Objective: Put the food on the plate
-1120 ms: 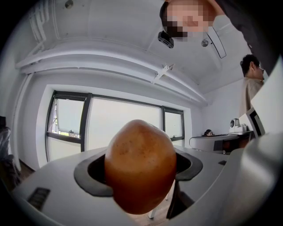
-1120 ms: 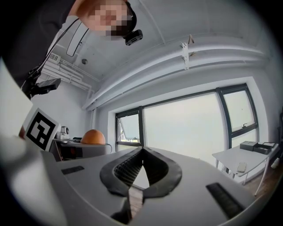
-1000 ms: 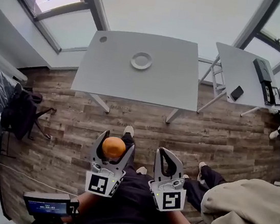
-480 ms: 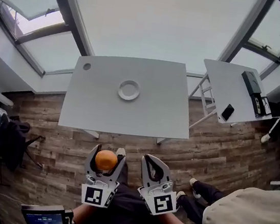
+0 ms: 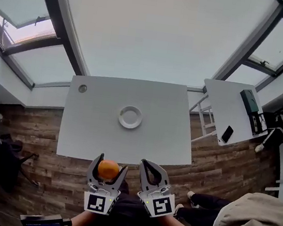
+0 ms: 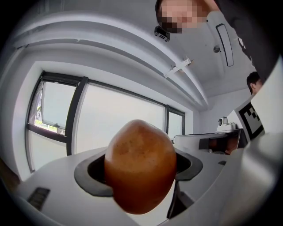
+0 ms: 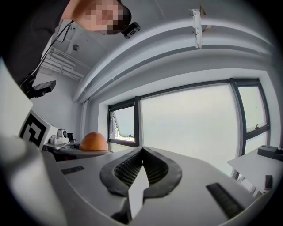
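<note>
The food was orange, faintly speckled; the plate white, the table pale grey, the floor streaky brown planks.

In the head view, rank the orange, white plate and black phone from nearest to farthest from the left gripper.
1. Orange, held in the left gripper.
2. White plate, ahead on the big table.
3. Black phone, on the side table, far right.

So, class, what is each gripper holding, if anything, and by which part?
The left gripper holds the orange fruit across its middle, one jaw on each side. The right gripper is shut and empty.
</note>
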